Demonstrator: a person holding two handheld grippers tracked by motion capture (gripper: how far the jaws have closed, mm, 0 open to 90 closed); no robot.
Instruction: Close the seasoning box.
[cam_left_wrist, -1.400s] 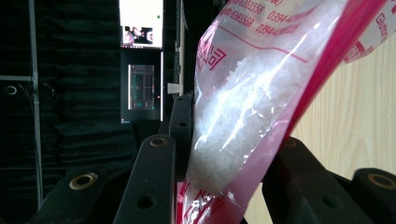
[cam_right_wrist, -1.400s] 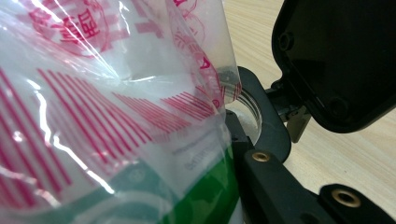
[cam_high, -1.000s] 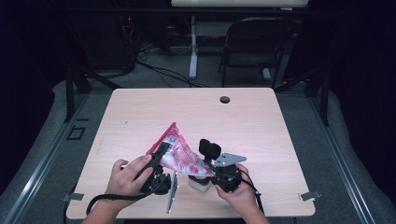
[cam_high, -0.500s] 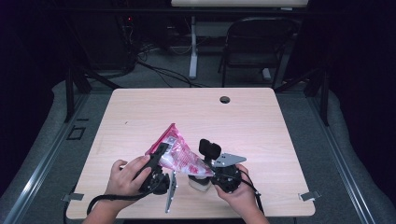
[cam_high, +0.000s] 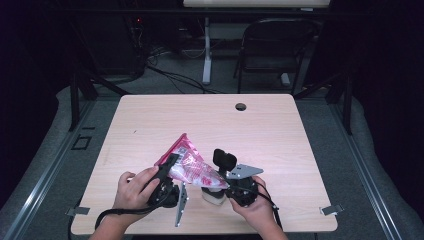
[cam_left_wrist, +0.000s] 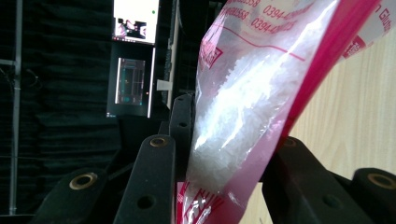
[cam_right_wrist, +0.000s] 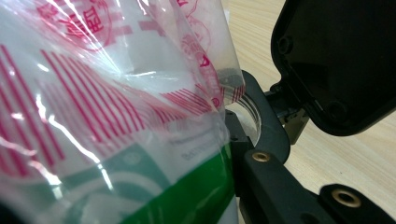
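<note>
- Pink-and-clear plastic bag (cam_high: 187, 164) of white granules hangs tilted above the near half of the wooden table (cam_high: 280, 135), held up between the two grippers, its wide end up and to the left, its narrow end down toward a small white jar (cam_high: 212, 196).
- Left gripper (cam_high: 167, 175): its jaws stand part-way closed and clamp the bag's pink edge; in the left gripper view the bag (cam_left_wrist: 252, 116) sits squeezed between both black jaws.
- Right gripper (cam_high: 220, 186): its jaws are closed on the small white jar, whose clear rim (cam_right_wrist: 243, 116) shows against one jaw in the right gripper view, under the bag's lower corner.
- Hard to make out: the bag (cam_right_wrist: 112, 102) covers most of the right gripper view, hiding one jaw; the jar's body is cut off there.
- A black flip lid (cam_right_wrist: 336, 60) stands open beside the rim; from the high view it reads as a dark lobe (cam_high: 225, 159).
</note>
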